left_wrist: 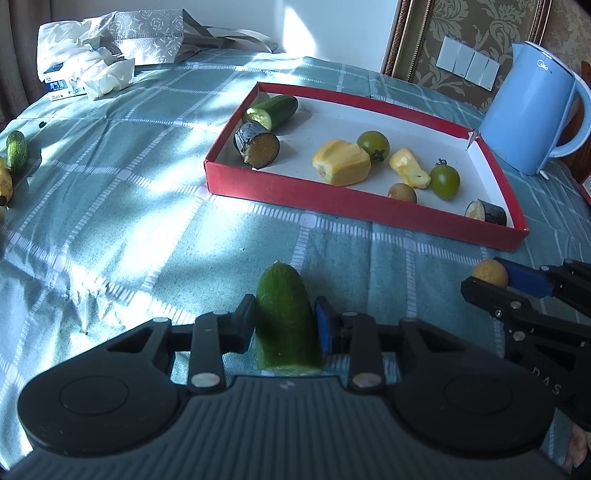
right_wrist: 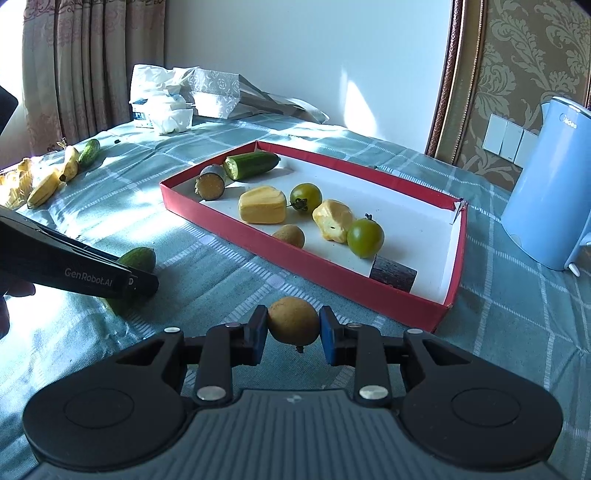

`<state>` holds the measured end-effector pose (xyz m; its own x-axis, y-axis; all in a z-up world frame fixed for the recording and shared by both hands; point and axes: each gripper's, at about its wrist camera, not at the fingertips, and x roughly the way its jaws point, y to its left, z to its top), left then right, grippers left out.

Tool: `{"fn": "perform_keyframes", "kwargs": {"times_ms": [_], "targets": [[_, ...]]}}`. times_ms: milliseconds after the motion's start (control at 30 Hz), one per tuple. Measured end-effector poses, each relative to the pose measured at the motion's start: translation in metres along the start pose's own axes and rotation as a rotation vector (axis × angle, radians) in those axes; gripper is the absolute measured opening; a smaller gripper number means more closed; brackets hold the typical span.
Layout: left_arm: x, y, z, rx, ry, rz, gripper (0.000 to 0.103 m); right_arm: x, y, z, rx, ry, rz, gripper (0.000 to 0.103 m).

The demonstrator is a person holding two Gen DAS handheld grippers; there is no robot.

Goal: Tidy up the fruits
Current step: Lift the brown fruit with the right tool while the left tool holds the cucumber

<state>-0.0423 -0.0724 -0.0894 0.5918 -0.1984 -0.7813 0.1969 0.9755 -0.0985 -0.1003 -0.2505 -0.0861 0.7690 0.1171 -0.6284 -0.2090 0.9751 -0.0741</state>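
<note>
At nine o'clock in the left wrist view, a small whole cucumber point(left_wrist: 16, 151) lies on the checked tablecloth point(left_wrist: 110, 206) by the tip of a banana point(left_wrist: 5, 182); the right wrist view shows the bananas point(right_wrist: 48, 181) bunched there. At eleven o'clock sit crumpled tissues point(left_wrist: 107, 75) and a patterned bag point(left_wrist: 151, 35).

At six o'clock the left gripper point(left_wrist: 284, 325) is clenched on a cut cucumber piece point(left_wrist: 286, 317), its pads pressing both flanks, rounded tip pointing away and cut end toward the camera. The piece lies low over the cloth; whether it rests on it I cannot tell.

At one o'clock lies the red tray point(left_wrist: 332, 205) with a white floor. From its left end to its right it holds a cucumber half point(left_wrist: 275, 110), an eggplant chunk point(left_wrist: 256, 144), a large yellow fruit piece point(left_wrist: 341, 162), a green tomato point(left_wrist: 373, 144), a smaller yellow piece point(left_wrist: 409, 167), a brown round fruit point(left_wrist: 402, 192), a second green tomato point(left_wrist: 445, 180) and a second eggplant chunk point(left_wrist: 487, 212) in the near right corner.

At four o'clock the right gripper point(left_wrist: 495, 280) grasps a small tan round fruit point(left_wrist: 490, 273); the right wrist view shows its pads tight on both sides, just in front of the tray's near wall.

At two o'clock a blue kettle point(left_wrist: 532, 110) stands just beyond the tray's right end.
</note>
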Motion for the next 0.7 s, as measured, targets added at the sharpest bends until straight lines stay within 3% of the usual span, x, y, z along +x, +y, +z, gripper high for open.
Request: {"fn": "perform_keyframes", "kwargs": {"times_ms": [700], "targets": [[-0.008,0.003,0.012,0.052,0.022,-0.006,0.03,-0.008,0.003,0.011,0.024,-0.029,-0.021,0.029]]}}
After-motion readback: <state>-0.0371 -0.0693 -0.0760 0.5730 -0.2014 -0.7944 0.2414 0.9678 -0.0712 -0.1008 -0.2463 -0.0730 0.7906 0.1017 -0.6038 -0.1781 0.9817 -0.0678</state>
